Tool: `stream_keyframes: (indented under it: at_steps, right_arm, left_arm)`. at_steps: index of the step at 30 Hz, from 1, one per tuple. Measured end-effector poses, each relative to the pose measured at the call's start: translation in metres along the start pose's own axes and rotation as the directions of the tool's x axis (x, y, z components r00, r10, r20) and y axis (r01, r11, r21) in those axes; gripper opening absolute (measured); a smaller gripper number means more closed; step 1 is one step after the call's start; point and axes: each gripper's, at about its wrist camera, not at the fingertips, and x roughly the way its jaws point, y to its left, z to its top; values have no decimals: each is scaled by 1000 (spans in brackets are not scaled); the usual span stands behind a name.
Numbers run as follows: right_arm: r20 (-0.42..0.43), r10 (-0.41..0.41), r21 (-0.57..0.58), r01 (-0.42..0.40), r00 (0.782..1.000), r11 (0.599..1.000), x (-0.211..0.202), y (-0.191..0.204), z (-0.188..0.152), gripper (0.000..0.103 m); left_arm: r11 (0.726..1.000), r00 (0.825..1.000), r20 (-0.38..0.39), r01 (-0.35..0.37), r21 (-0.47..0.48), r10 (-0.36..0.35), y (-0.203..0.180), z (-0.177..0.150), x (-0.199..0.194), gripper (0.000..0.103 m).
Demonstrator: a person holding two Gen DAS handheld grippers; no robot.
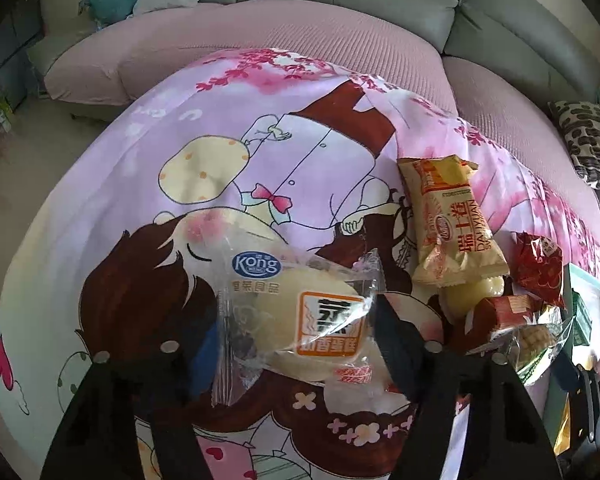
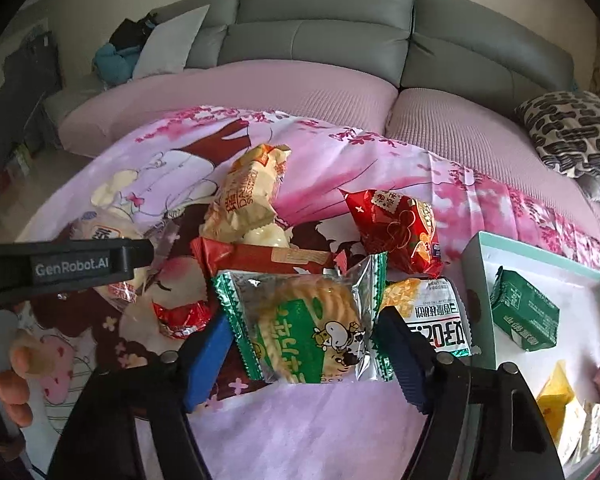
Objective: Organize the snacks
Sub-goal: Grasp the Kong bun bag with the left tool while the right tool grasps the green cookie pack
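Left wrist view: the left gripper (image 1: 296,344) has its jaws set against both ends of a clear-wrapped pale steamed cake with an orange label (image 1: 300,320), pinching it just above the cartoon-printed pink cloth (image 1: 220,128) on the bench. The cake is judged light and soft; the film is slippery and crushes easily, so hold should fall across the cake body, not the loose crimped ends. A yellow roll-cake packet (image 1: 452,220) lies well apart on the right. Right wrist view: the right gripper (image 2: 304,352) has its blue pads (image 2: 206,356) against the sides of a green-and-silver foil biscuit packet (image 2: 304,328), pinching it near the snack pile. The biscuits are judged light, stiff and brittle; grip gently across the middle. The white tray with teal rim (image 2: 476,248), just beside on the right, already holds a green carton (image 2: 524,312).
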Motion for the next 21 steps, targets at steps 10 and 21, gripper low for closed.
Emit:
stream_keyframes:
  at_steps: [10,21]
  right_arm:
    - [29,95,99,-98,995,990,-13,-15,2,63]
    - [121,112,144,-129,986,981,-52,-27,11,63]
  left_arm:
    - [1000,999,41,-6,4,5,-1,2,-17,66]
    - [999,988,148,34,9,-35,-10,8,-60,66]
